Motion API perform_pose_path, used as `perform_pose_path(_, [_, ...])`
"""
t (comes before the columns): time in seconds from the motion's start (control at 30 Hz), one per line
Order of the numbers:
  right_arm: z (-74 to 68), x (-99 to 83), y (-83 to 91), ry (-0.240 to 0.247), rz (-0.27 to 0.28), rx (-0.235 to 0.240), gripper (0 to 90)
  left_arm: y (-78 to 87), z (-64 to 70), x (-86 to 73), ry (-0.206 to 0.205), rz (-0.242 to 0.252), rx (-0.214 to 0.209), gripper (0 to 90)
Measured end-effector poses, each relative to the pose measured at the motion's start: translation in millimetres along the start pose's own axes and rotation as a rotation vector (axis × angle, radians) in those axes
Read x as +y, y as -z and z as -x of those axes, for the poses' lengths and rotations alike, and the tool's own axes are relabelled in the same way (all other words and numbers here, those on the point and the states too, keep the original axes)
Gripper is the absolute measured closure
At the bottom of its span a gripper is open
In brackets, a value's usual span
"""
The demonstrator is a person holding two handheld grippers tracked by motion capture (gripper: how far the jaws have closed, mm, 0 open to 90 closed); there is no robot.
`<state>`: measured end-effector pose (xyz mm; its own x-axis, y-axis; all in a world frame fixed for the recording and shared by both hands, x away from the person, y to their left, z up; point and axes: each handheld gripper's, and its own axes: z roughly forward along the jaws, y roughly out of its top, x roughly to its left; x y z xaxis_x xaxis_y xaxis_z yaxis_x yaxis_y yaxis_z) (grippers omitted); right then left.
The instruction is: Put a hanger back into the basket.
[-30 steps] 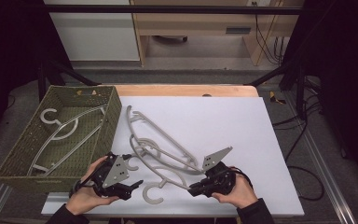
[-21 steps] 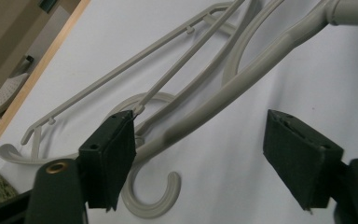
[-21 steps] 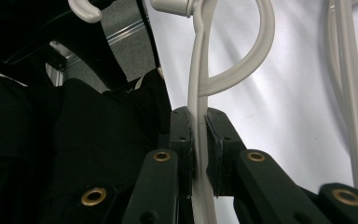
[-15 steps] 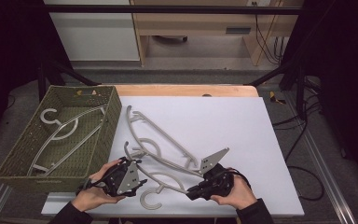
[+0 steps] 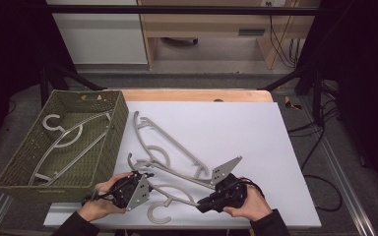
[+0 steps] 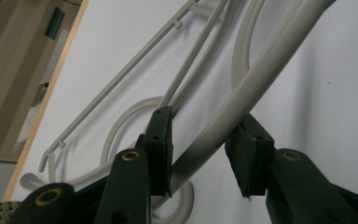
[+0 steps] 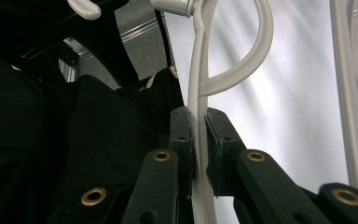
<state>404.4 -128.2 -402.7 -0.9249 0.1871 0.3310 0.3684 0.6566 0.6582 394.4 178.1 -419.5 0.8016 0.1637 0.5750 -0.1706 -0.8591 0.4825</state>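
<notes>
Here, right tongs (image 7: 199,140) clamp the hanger (image 7: 200,93); left tongs (image 6: 205,149) straddle it, apart.

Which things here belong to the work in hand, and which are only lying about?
In the work:
- nearest grey plastic hanger
- left gripper, jaws around its arm
- right gripper, shut on its arm
- green woven basket

Lying about:
- two other grey hangers
- white table

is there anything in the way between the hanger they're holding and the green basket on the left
Nothing visible blocks that path. The near hanger is pinched by the right gripper, while the left gripper straddles its arm. The bare table lies between it and the basket, whose near wall it must clear. Two more hangers lie just behind.
</notes>
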Motion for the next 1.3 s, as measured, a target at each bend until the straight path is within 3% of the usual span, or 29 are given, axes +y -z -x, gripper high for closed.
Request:
perform_pose_path(0.2, [0.7,-0.6,1.6,0.011,0.022,-0.005,82.2,2.5,0.3,0.2,-0.015,0.012,0.015,64.4])
perform_pose_path(0.23, [0.6,-0.8,2.2,0.009,0.029,-0.006,82.2,1.9,1.9,0.0,0.008,0.037,0.020,64.8])
perform_pose_path(0.3, [0.7,-1.4,4.0,0.005,0.037,-0.007,82.1,4.1,0.3,0.4,-0.016,0.019,0.019,65.7])
perform_pose_path(0.33, [1.3,-1.7,4.4,0.011,0.049,-0.011,82.1,2.2,3.2,0.5,0.020,0.052,0.023,66.5])
perform_pose_path(0.37, [1.4,-2.0,5.6,0.008,0.051,-0.013,82.1,2.4,3.6,0.9,0.023,0.054,0.024,67.4])
perform_pose_path(0.4, [1.7,-2.3,6.1,0.008,0.060,-0.015,82.0,4.6,1.5,1.3,-0.012,0.023,0.026,68.4])
perform_pose_path(0.47, [1.5,-3.1,8.7,0.016,0.081,-0.035,81.9,6.2,0.6,1.3,-0.011,0.024,0.028,72.6])
perform_pose_path(0.5, [2.2,-3.4,10.0,0.010,0.092,-0.027,81.0,5.0,2.7,1.3,0.033,0.068,0.032,74.7])
perform_pose_path(0.53, [2.5,-3.6,10.9,0.001,0.091,-0.037,80.6,6.2,2.8,2.0,0.037,0.074,0.032,75.7])
perform_pose_path(0.6, [3.4,-4.3,10.6,0.011,0.099,-0.046,80.6,8.9,1.1,3.4,-0.007,0.029,0.042,75.9])
perform_pose_path(0.73, [4.0,-4.7,14.0,0.013,0.131,-0.069,80.0,8.8,1.9,4.2,-0.008,0.021,0.042,77.4])
perform_pose_path(0.8, [4.1,-5.3,17.8,0.008,0.159,-0.078,79.4,9.9,2.6,5.6,0.015,0.039,0.034,78.4])
perform_pose_path(0.83, [4.3,-5.6,20.5,0.004,0.174,-0.094,79.0,11.9,1.6,6.5,0.008,0.029,0.027,79.2])
perform_pose_path(0.97, [5.6,-7.9,30.4,-0.018,0.237,-0.167,76.5,13.8,2.6,11.7,0.059,0.057,0.012,80.8])
perform_pose_path(1.07, [6.5,-9.1,34.1,-0.016,0.269,-0.229,71.6,15.2,2.2,14.5,0.079,0.043,0.012,81.2])
perform_pose_path(1.17, [7.9,-10.1,37.0,-0.021,0.329,-0.315,64.1,14.5,0.4,14.4,0.120,0.027,0.011,81.2])
perform_pose_path(1.3, [9.8,-13.6,46.5,-0.055,0.418,-0.381,56.8,13.9,-4.2,12.6,0.186,-0.002,0.022,81.3])
